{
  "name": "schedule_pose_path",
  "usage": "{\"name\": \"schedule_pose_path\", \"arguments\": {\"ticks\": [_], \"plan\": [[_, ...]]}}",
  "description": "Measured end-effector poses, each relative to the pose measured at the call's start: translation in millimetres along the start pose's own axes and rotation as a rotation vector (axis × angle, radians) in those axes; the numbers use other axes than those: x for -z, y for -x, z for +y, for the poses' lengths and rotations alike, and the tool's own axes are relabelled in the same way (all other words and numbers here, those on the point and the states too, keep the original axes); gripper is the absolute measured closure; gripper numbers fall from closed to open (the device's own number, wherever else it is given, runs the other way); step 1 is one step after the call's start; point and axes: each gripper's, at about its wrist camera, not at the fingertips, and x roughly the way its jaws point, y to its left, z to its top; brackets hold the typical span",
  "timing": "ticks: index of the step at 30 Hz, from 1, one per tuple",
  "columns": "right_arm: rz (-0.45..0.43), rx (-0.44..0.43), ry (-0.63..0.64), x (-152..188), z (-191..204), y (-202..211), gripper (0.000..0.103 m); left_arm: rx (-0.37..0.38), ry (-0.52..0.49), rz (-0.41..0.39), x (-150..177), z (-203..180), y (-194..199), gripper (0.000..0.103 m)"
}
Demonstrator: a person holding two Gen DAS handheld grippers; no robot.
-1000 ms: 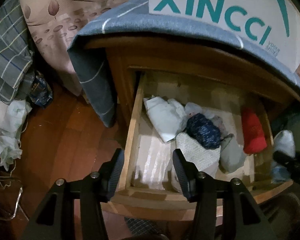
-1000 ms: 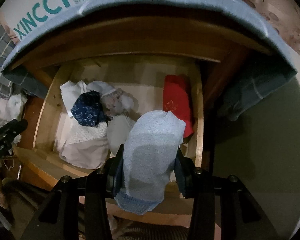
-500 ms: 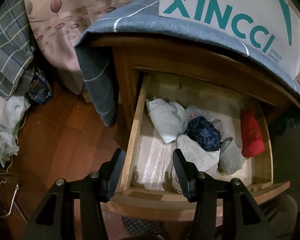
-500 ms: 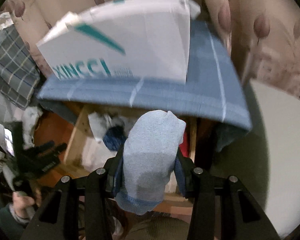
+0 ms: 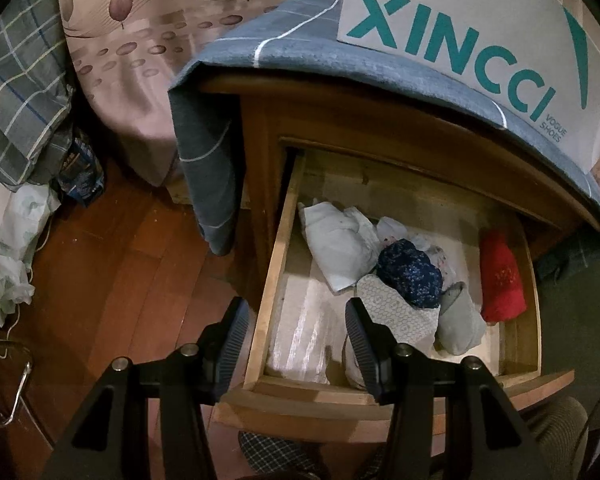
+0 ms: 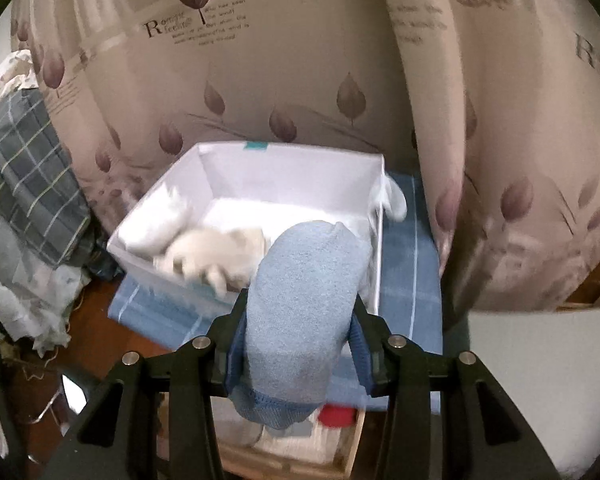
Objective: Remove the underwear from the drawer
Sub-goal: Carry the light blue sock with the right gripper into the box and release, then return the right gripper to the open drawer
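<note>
The wooden drawer point(image 5: 272, 264) stands pulled out. In it lie folded pieces of underwear: a white one point(image 5: 336, 248), a navy dotted one point(image 5: 410, 272), a patterned white one point(image 5: 396, 316), a grey one point(image 5: 458, 324) and a red one point(image 5: 500, 280). My left gripper point(image 5: 296, 340) hangs open over the drawer's front left corner, one finger on each side of the left wall. My right gripper point(image 6: 300, 336) is shut on a folded light blue piece of underwear point(image 6: 304, 300). It is held high in front of the open white box point(image 6: 292, 176), where white cloth lies.
The white XINCCI box point(image 5: 460, 40) sits on a blue cloth point(image 5: 268, 40) covering the nightstand. A leaf-patterned curtain point(image 6: 260, 60) hangs behind. Plaid bedding point(image 5: 16, 92) and white bags lie left on the wooden floor point(image 5: 112, 264). A white board point(image 6: 540, 380) shows at the right.
My right gripper has risen with the light blue underwear from over the drawer to above the nightstand top, so the box's inside now shows. The left gripper has hardly moved.
</note>
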Motion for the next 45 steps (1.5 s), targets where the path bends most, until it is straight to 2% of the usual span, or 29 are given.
{"name": "schedule_pose_path", "arguments": {"ticks": [7, 16, 19, 24, 29, 32, 38, 45], "plan": [[0.072, 0.028, 0.004, -33.3, 11.5, -59.0, 0.061, 0.015, 0.024, -0.006, -0.7, 8.2, 0.7, 0.051], [0.193, 0.040, 0.024, -23.5, 14.5, -120.2, 0.059, 0.049, 0.063, -0.016, -2.7, 16.7, 2.6, 0.051], [0.191, 0.054, 0.028, -18.0, 14.5, -125.3, 0.056, 0.053, 0.062, -0.017, -2.6, 15.6, 2.3, 0.051], [0.194, 0.047, 0.006, -13.7, 12.1, -123.0, 0.049, 0.052, 0.062, -0.016, -2.9, 15.4, 2.0, 0.051], [0.188, 0.054, 0.016, -10.4, 14.3, -110.1, 0.035, 0.051, 0.064, -0.019, -2.6, 15.3, 2.1, 0.051], [0.177, 0.052, 0.042, -8.3, 17.9, -94.5, 0.035, 0.050, 0.062, -0.018, -2.4, 14.6, 1.5, 0.051], [0.146, -0.022, 0.039, 7.6, 15.8, -52.5, 0.035, 0.043, 0.052, -0.013, -2.6, 13.0, 1.5, 0.051], [0.174, -0.110, 0.083, 67.2, 10.0, -13.3, 0.034, 0.044, 0.056, -0.010, -2.9, 11.7, 0.8, 0.051]]}}
